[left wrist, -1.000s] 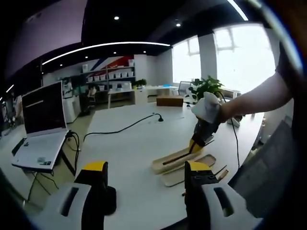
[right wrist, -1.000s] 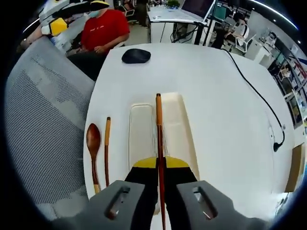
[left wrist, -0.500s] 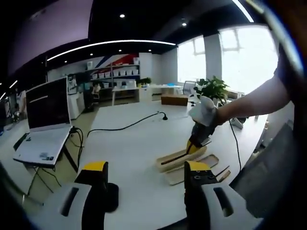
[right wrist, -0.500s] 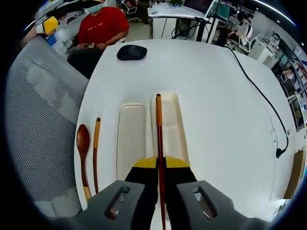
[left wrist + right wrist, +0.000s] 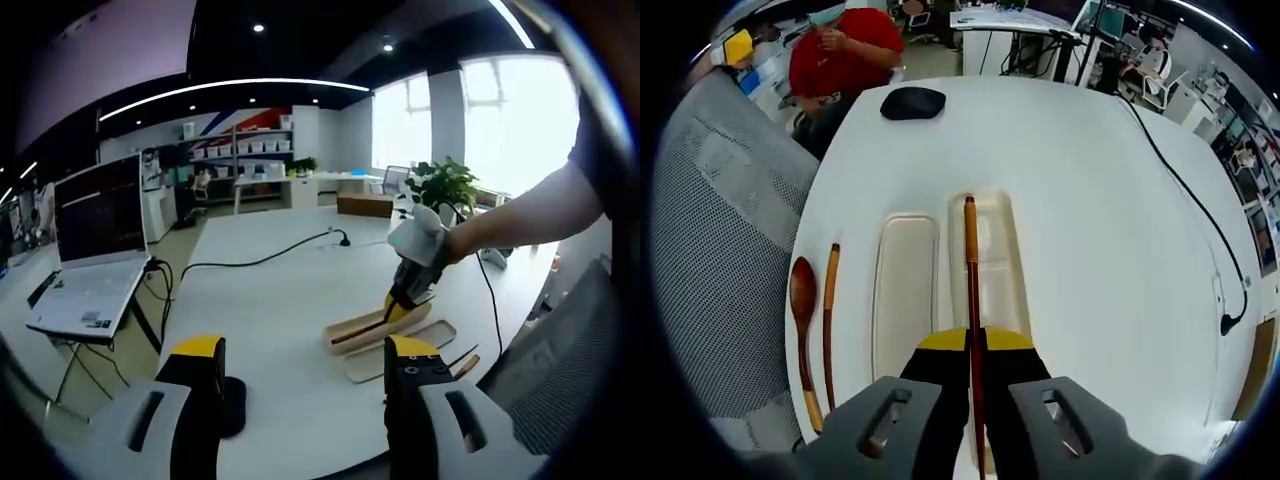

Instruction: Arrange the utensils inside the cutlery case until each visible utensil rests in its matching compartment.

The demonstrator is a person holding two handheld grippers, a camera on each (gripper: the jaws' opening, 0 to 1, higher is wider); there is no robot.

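Bright open office: white table, big windows, wall shelves, mesh chair.

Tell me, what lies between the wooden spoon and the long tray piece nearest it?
In the right gripper view, a single chopstick lies on the table between the spoon and the near tray piece, parallel to both and apart from each.

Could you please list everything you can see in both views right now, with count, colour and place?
cutlery case half: one, cream, under the held chopstick
second case half: one, cream, beside the first
chopstick: one, dark wood, in right hand-held gripper
second chopstick: one, wood, on table
spoon: one, wood, beside it
computer mouse: one, black, far table end
cable: one, black, across table
laptop: one, white, side stand
potted plant: one, green
right hand-held gripper: shut
left hand-held gripper: open
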